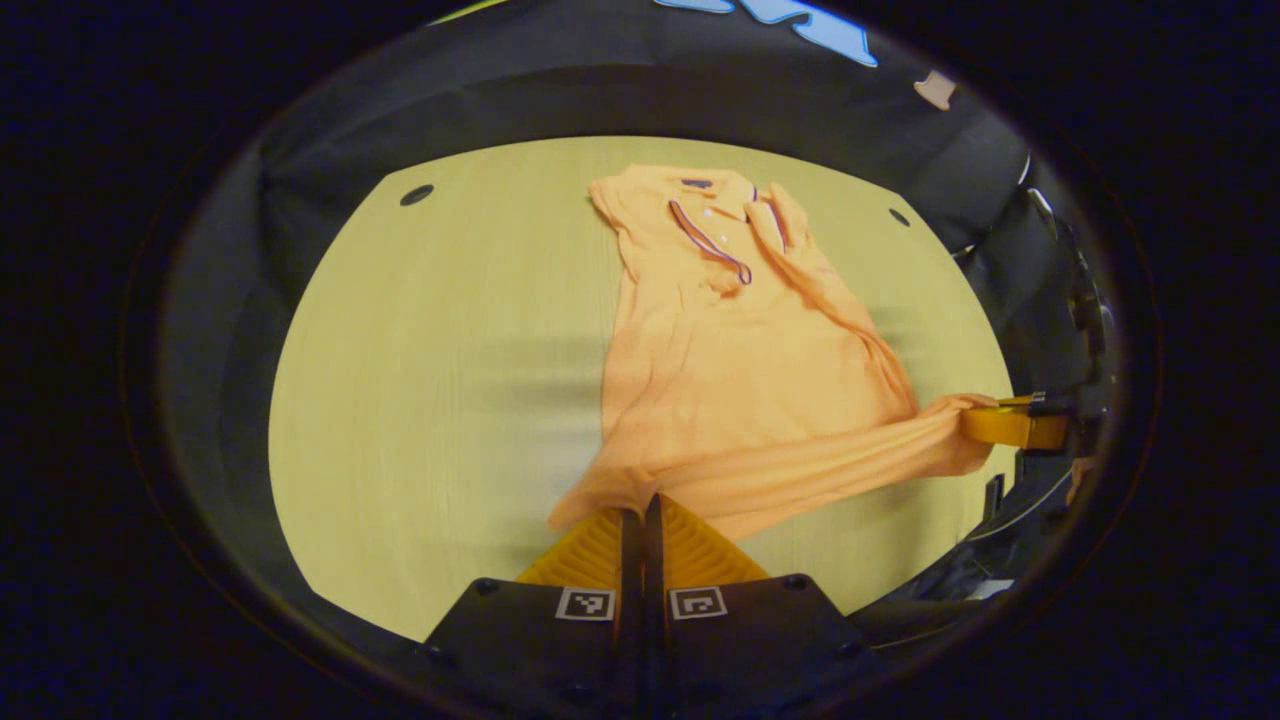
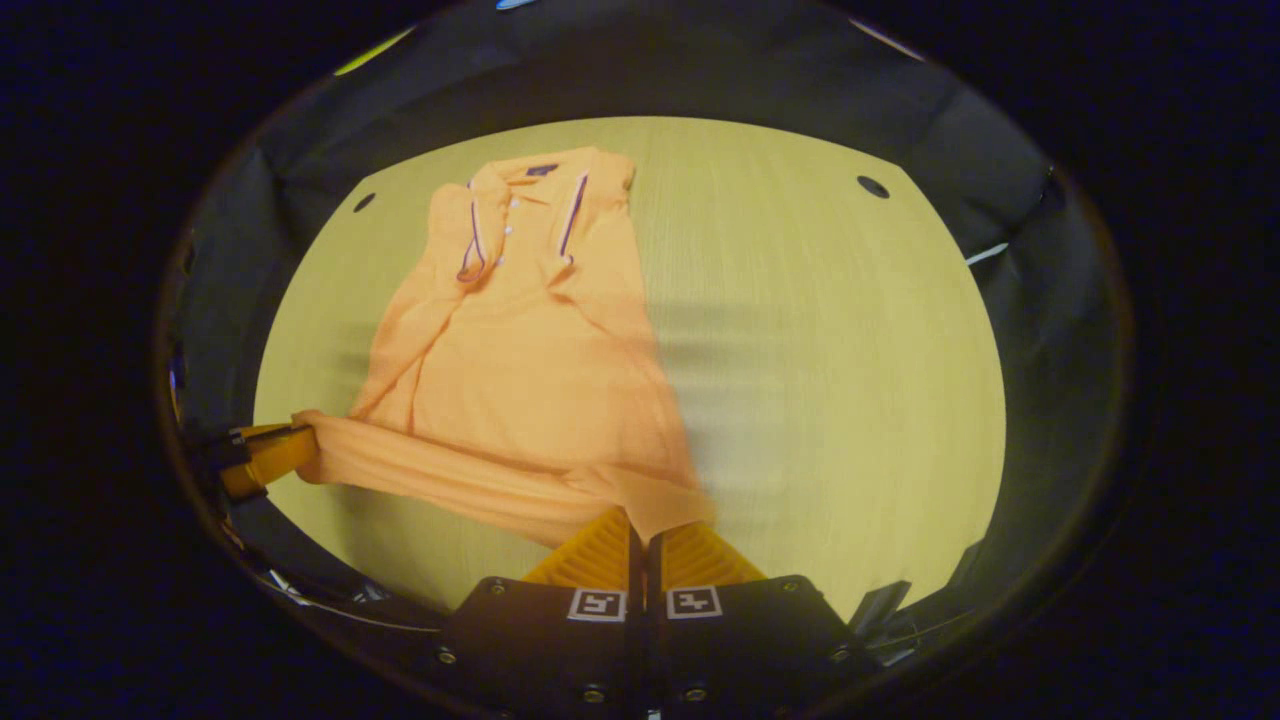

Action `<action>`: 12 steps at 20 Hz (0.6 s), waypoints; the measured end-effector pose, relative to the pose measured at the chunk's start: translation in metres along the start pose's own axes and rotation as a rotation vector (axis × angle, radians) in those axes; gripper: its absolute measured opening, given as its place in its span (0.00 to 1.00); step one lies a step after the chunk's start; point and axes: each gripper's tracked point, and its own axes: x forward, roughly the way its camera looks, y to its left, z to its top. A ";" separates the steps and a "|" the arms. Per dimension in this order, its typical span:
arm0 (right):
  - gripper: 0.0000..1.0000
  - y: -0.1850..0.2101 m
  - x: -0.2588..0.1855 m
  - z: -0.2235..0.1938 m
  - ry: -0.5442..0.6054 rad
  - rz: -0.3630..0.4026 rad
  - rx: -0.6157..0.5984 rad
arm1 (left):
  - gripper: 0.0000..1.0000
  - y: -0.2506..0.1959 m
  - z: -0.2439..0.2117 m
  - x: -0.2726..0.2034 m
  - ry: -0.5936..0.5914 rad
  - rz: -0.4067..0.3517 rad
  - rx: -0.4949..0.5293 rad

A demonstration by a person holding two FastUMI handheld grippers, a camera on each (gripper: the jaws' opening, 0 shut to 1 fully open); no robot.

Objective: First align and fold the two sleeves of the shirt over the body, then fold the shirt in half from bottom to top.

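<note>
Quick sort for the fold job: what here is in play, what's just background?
In play:
- orange polo shirt, sleeves already folded over the body
- its bottom hem, lifted off the table
- left claw, shut on one hem corner
- right claw, shut on the other hem corner

Background:
- wooden table
- round holes in the tabletop

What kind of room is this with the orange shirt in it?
Probably a small recording booth, not a home. A pale wooden table stands inside dark cloth walls, and the orange shirt on it is held at its bottom hem by the left gripper and right gripper.
</note>
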 end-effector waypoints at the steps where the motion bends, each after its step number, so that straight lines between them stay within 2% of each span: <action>1: 0.01 -0.001 -0.001 0.014 -0.019 0.000 -0.001 | 0.07 0.000 0.013 0.002 -0.012 -0.003 -0.007; 5: 0.00 -0.001 -0.003 0.068 -0.089 0.001 0.010 | 0.07 0.003 0.070 0.004 -0.073 -0.011 -0.052; 12: 0.01 -0.002 -0.010 0.149 -0.216 0.014 0.060 | 0.06 0.011 0.143 0.013 -0.160 0.002 -0.008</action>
